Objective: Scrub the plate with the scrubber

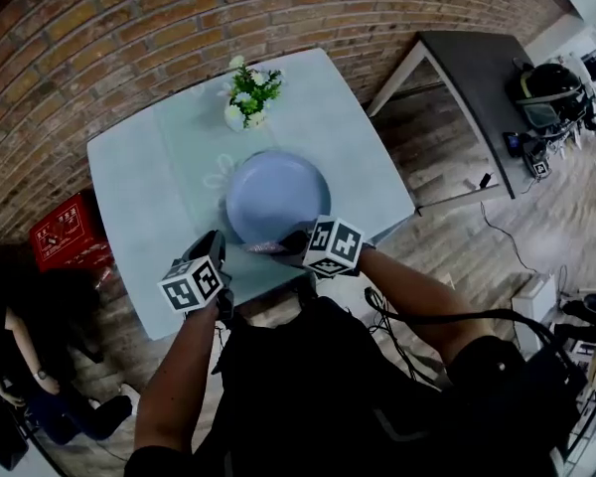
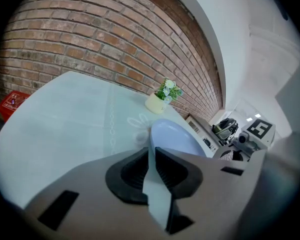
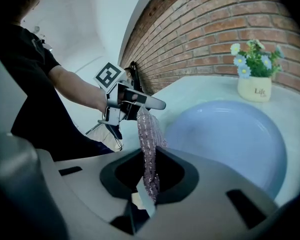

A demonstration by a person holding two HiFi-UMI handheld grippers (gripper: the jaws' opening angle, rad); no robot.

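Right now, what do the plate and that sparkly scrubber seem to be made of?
The plate is pale blue, smooth and softly shiny, with no pattern; probably glazed ceramic, though plastic could look the same. The scrubber is a limp pinkish-purple strip with a glittery, knobbly weave; likely a synthetic mesh cloth with metallic thread.

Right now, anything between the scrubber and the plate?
Nothing visible. The right gripper holds the scrubber at the near rim of the plate; the flower pot stands beyond its far side.
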